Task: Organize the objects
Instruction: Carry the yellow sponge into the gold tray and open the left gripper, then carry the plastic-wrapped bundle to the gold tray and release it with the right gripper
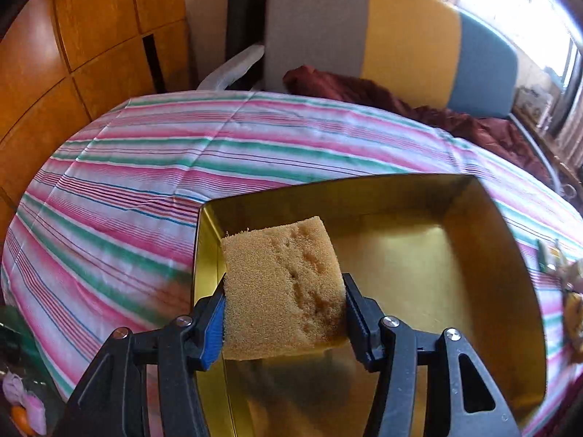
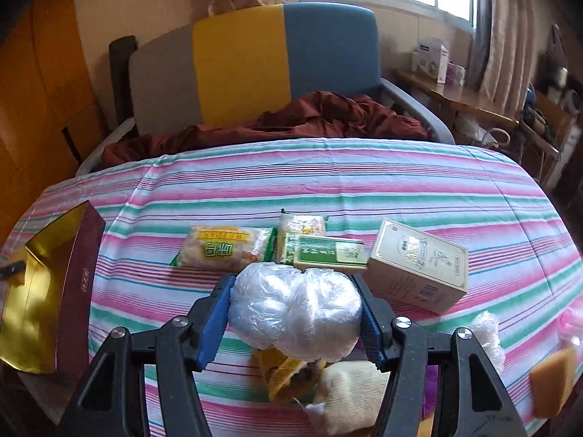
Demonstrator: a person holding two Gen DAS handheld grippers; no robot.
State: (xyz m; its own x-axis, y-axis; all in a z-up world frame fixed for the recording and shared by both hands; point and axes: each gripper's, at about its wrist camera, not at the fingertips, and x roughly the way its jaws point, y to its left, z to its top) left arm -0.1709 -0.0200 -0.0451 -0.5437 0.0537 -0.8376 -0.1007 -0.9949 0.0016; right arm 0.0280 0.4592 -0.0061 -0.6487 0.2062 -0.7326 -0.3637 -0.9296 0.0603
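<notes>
My left gripper [image 1: 284, 313] is shut on a tan sponge block [image 1: 280, 284] and holds it above the open gold-lined box [image 1: 473, 247], over its left side. The box inside looks bare. In the right wrist view the same box [image 2: 73, 276], maroon outside, lies at the far left. My right gripper [image 2: 295, 313] is shut on a crumpled clear plastic bag bundle [image 2: 295, 313], held above the striped cloth [image 2: 328, 182].
Ahead of the right gripper lie a yellow snack packet [image 2: 222, 251], a green box [image 2: 324, 255], a cream carton [image 2: 419, 266], another sponge [image 2: 552, 382] and wrapped items below the gripper. A chair with red cloth [image 2: 291, 116] stands behind the table.
</notes>
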